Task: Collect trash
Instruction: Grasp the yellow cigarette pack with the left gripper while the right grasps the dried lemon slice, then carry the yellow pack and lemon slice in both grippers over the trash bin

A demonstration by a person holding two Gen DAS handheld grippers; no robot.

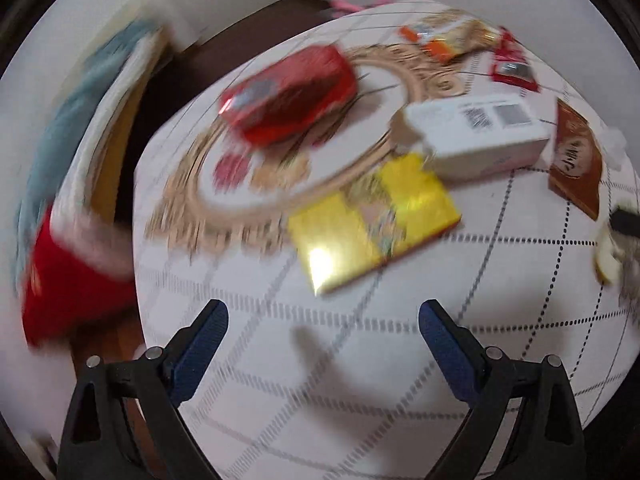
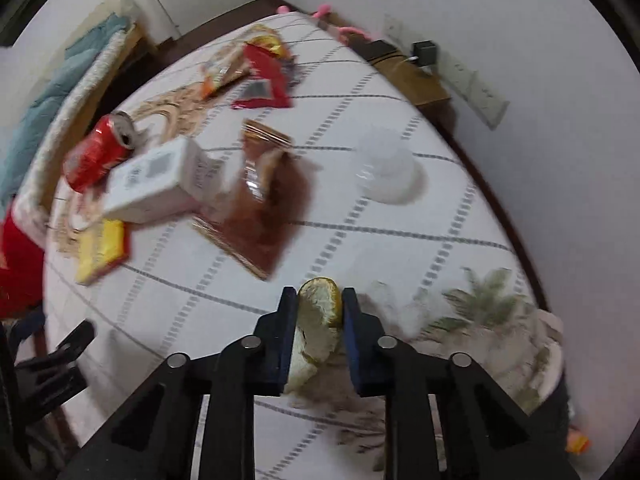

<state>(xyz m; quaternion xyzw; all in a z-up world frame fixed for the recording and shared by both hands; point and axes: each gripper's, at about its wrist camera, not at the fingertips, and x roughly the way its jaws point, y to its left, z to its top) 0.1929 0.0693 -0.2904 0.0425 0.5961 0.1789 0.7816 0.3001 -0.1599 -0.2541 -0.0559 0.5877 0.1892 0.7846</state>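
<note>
Trash litters the table [image 1: 360,360]: in the left wrist view a red can [image 1: 288,96] lies at eleven o'clock, a yellow packet [image 1: 372,220] at centre, a white box [image 1: 480,136] at one, and the left gripper [image 1: 323,320] is spread and empty. In the right wrist view the right gripper [image 2: 320,304] pinches a peel scrap [image 2: 320,308] at six o'clock; a brown packet [image 2: 264,208] lies above at twelve.

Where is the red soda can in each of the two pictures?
Left wrist view: the red can lies on its side, upper middle, left of the white box.
Right wrist view: the red can lies at the left, behind the white box.
Shared landmark: the white box with printed codes.
</note>
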